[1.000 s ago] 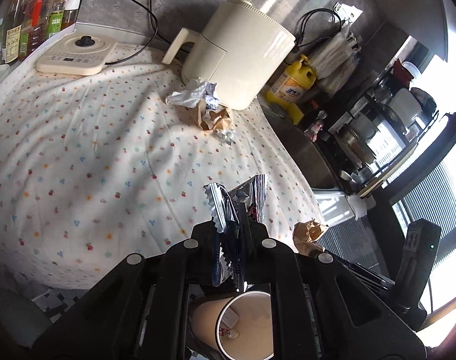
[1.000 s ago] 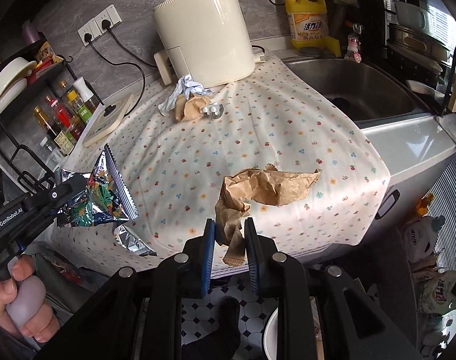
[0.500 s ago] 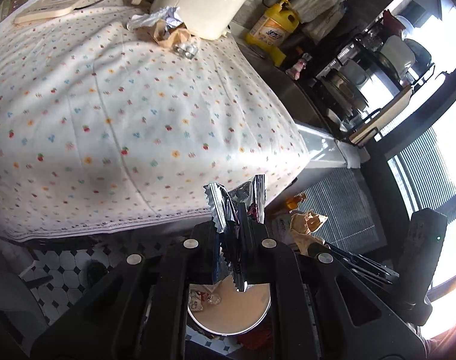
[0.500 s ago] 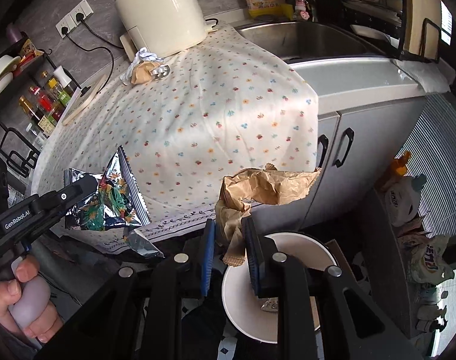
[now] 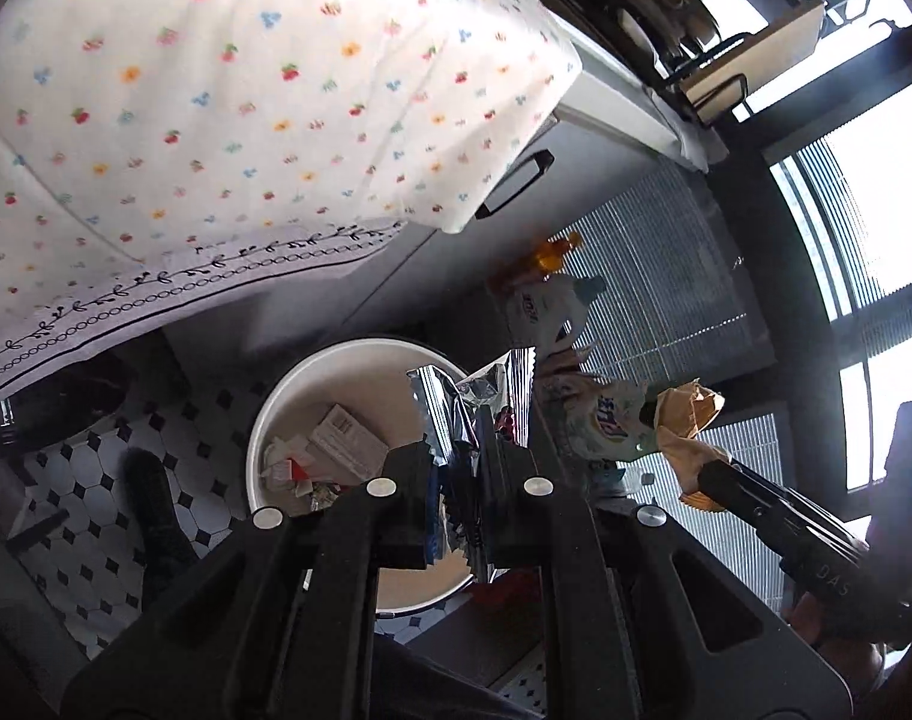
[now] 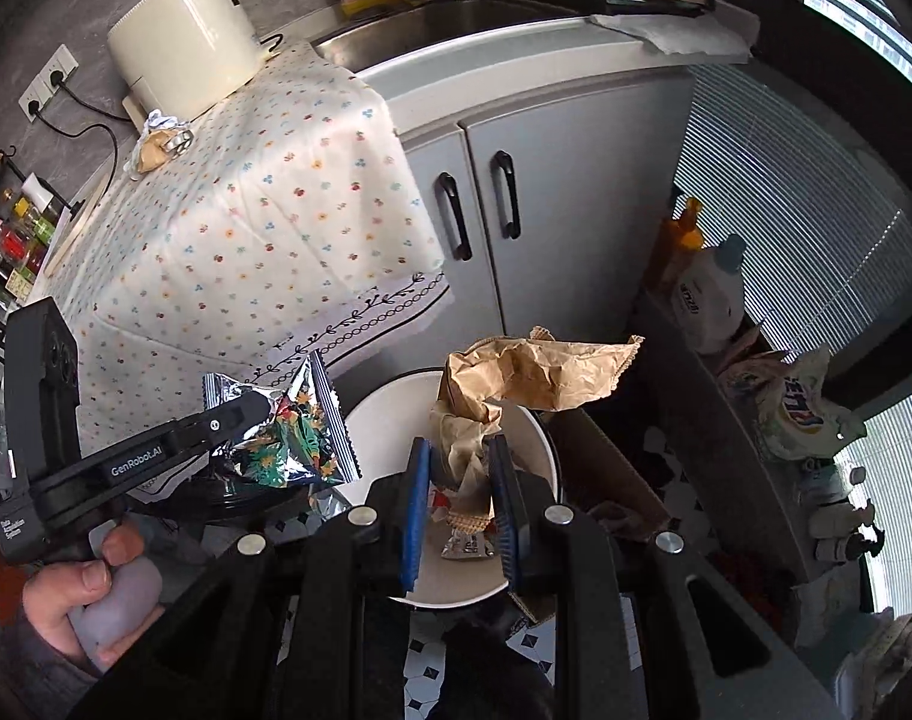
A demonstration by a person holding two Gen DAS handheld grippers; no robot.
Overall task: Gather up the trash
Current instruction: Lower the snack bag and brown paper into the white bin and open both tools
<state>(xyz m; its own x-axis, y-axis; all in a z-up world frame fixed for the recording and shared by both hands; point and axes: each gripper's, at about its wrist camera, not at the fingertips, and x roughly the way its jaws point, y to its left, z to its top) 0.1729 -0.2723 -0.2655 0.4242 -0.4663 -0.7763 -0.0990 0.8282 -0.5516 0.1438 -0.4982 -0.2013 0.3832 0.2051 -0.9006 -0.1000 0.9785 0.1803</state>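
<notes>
Both grippers hang over the white bin (image 6: 549, 438) on the tiled floor, each clamped on a piece of trash. The left gripper (image 5: 459, 468) pinches a foil snack wrapper (image 5: 456, 396) by its crumpled end, and the right gripper (image 6: 459, 480) squeezes the lower tail of a crumpled brown paper bag (image 6: 534, 372). The likeliest slip is a miss on release. In the right wrist view the wrapper (image 6: 294, 426) sits off to one side of the rim rather than squarely above the opening, so if those jaws let go here it could flutter onto the tiles or onto the dark object just beside the bin. Foil is light and catches air — it will not drop straight. The bag is another worry: most of its bulk spreads sideways above the jaws toward the far rim, and only a thin twist is pinched, so it could topple outward over the edge once freed, or snag on a pad and hang there. The bin already holds a carton and scraps (image 5: 330, 450), which narrows nothing much yet, though a stiff bag may perch on top instead of settling. The two tools are also close together, so lowering both at once risks a knock between them. More trash (image 6: 162, 141) waits on the cloth-covered counter (image 6: 264, 180) near the cream appliance (image 6: 186, 36) — not yet collected.
</notes>
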